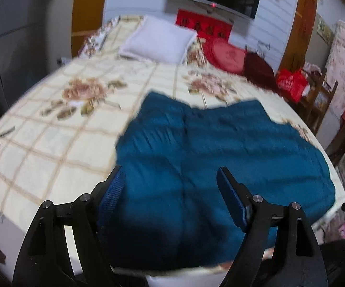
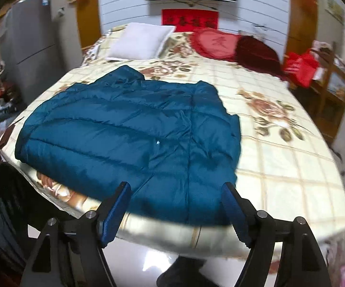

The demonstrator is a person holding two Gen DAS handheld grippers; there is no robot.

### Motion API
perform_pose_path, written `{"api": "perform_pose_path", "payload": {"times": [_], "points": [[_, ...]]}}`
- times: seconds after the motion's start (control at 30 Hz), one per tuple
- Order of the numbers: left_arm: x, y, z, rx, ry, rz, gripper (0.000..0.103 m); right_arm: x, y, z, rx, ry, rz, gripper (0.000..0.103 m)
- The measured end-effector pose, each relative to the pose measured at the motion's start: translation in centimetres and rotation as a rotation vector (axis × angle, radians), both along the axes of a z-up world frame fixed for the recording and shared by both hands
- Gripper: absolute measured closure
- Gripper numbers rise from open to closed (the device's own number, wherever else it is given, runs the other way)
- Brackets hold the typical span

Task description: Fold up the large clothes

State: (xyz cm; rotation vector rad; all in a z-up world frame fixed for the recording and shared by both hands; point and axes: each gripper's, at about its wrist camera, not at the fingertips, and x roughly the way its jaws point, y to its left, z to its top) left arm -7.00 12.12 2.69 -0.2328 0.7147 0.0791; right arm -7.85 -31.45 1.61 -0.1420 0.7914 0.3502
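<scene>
A large blue quilted puffer jacket (image 1: 220, 162) lies spread flat on the near part of a bed with a cream floral cover (image 1: 60, 129). It also shows in the right wrist view (image 2: 129, 134), reaching the bed's near edge. My left gripper (image 1: 170, 179) is open and empty, hovering above the jacket's near part. My right gripper (image 2: 176, 197) is open and empty, above the jacket's near hem at the front edge of the bed (image 2: 280, 184).
A white pillow (image 2: 140, 39), a red heart cushion (image 2: 214, 43) and a dark red cushion (image 2: 258, 52) lie at the head of the bed. A wooden chair with a red bag (image 2: 301, 68) stands at the right. A grey cabinet (image 2: 29, 55) and clutter stand at the left.
</scene>
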Motion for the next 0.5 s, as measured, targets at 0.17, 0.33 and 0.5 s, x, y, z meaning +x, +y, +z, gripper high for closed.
{"api": "perform_pose_path", "payload": {"times": [0.17, 0.33, 0.5], "points": [[-2.3, -1.9, -0.6, 0.062, 0.061, 0.028, 0.024, -4.2, 1.0, 3.0, 0.05, -0.028, -0.037, 0.018], [-6.4, -5.3, 1.3, 0.184, 0.054, 0.02, 0.024, -8.0, 2.2, 5.6, 0.065, -0.102, -0.054, 0.016], [-9.5, -9.3, 3.8, 0.303, 0.015, 0.005, 0.024, -10.8, 3.4, 7.3, 0.098, -0.155, -0.053, 0.014]]}}
